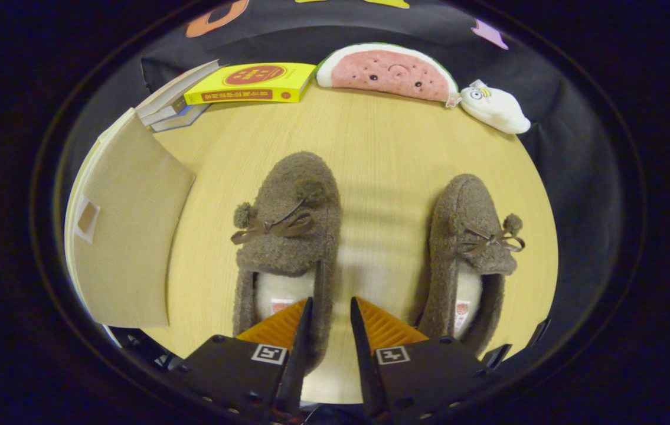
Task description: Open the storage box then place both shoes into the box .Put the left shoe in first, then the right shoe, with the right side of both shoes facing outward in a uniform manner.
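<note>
- The gripper (330, 310) points forward over a pale wood-grain desk (382, 153); its fingers (302, 330) stand slightly parted, and the right side wall of the left slipper's heel lies in the gap. Whether both fingers press on it I cannot tell.
- The left brown fuzzy slipper with a bow and pompoms (287, 230) lies at 11 o'clock from the fingers, toe pointing away, its pale lining showing at the heel just beside the left finger.
- The right brown fuzzy slipper with a matching bow (470, 236) lies at 1 o'clock, apart from the first, toe also pointing away.
- The beige fabric storage box (128, 236) stands at 9 o'clock on the desk's edge, its lid flap lying shut.
- A yellow book (252, 84) lies on a stack of books at 11 o'clock, far beyond the slippers.
- A watermelon-slice plush toy (388, 71) rests at 12 o'clock against the booth's wall, with a small white plush toy (494, 109) touching its right end at 1 o'clock.
</note>
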The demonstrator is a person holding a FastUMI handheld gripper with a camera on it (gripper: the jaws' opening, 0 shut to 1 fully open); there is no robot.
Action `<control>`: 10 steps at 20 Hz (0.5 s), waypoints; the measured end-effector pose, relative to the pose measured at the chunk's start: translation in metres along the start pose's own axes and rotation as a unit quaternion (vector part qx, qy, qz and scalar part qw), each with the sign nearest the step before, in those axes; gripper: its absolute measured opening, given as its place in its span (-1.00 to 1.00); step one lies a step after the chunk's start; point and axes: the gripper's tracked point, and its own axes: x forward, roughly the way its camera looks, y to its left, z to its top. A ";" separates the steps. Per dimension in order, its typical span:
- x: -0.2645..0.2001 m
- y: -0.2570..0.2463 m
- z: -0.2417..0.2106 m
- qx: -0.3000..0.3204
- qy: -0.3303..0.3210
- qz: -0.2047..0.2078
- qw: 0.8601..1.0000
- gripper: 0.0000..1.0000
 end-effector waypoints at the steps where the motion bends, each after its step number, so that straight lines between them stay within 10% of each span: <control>1: 0.000 0.006 0.000 -0.005 0.010 0.008 1.000 -0.35; 6: 0.000 0.005 0.000 0.029 0.023 0.005 0.999 -0.99; 10: -0.011 0.011 -0.003 0.082 0.030 0.058 0.995 -0.99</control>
